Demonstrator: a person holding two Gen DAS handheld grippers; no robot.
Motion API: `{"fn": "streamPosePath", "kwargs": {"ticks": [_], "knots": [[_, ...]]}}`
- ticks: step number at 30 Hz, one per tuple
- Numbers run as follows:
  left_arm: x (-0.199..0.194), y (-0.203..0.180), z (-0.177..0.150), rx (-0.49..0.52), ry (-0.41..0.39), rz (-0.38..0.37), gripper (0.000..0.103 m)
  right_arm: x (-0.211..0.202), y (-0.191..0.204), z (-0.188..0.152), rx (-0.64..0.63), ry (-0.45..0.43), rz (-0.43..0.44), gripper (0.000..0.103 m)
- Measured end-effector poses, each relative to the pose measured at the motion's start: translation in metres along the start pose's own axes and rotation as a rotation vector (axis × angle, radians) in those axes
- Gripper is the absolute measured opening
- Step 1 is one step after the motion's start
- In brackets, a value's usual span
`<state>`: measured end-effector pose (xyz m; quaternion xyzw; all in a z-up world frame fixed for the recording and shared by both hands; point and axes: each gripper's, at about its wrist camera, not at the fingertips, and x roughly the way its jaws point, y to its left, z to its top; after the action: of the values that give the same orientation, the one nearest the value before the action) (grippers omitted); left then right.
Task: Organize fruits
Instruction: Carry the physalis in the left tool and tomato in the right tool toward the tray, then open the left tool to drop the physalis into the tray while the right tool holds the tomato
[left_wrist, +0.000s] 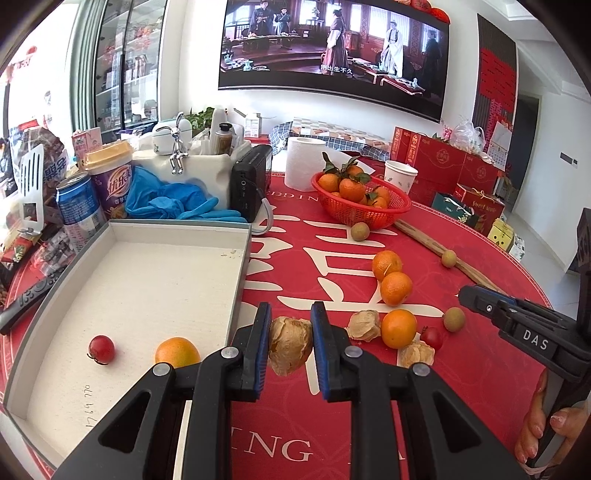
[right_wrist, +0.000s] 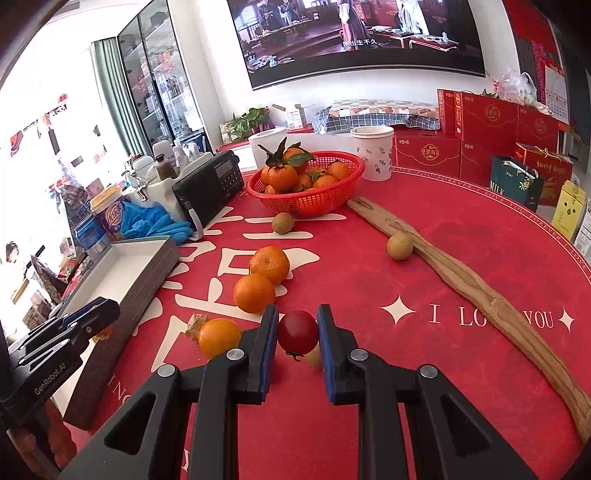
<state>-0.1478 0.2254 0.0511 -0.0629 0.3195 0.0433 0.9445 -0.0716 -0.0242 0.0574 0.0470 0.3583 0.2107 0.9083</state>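
left tool (left_wrist: 290, 345) grips husked physalis (left_wrist: 290, 345) — right tool (right_wrist: 297, 334) apparently clamps cherry tomato (right_wrist: 297, 331)

Left hand-held gripper (left_wrist: 290, 332) low centre, blue-padded jaws clamped on a papery tan husked groundcherry (left_wrist: 290, 345), held above the red printed cloth of the desk (left_wrist: 461, 229). Just left: shallow white cardboard box lid (left_wrist: 147, 280) holding one small red cherry tomato (left_wrist: 101, 349) and one orange citrus fruit (left_wrist: 177, 352) near its close edge. Right of the jaws: three loose mandarins (left_wrist: 396, 288), two more husked fruits, a second tomato, small brown longans. Red plastic mesh basket (left_wrist: 369, 214) of leafy mandarins towards the far edge. Right hand-held gripper (left_wrist: 466, 296) enters from the right edge.
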Motion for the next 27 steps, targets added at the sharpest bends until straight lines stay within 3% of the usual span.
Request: {"fn": "streamPosePath", "kwargs": {"ticks": [19,27], "knots": [[-0.007,0.036,0.002,-0.07,-0.009,0.043,0.024,0.013,0.024,0.0,-0.014,0.02,0.049,0.023],[-0.006,0.054,0.002,-0.105,0.001,0.075,0.024,0.014,0.047,0.0,-0.035,0.028,0.114,0.023]]}}
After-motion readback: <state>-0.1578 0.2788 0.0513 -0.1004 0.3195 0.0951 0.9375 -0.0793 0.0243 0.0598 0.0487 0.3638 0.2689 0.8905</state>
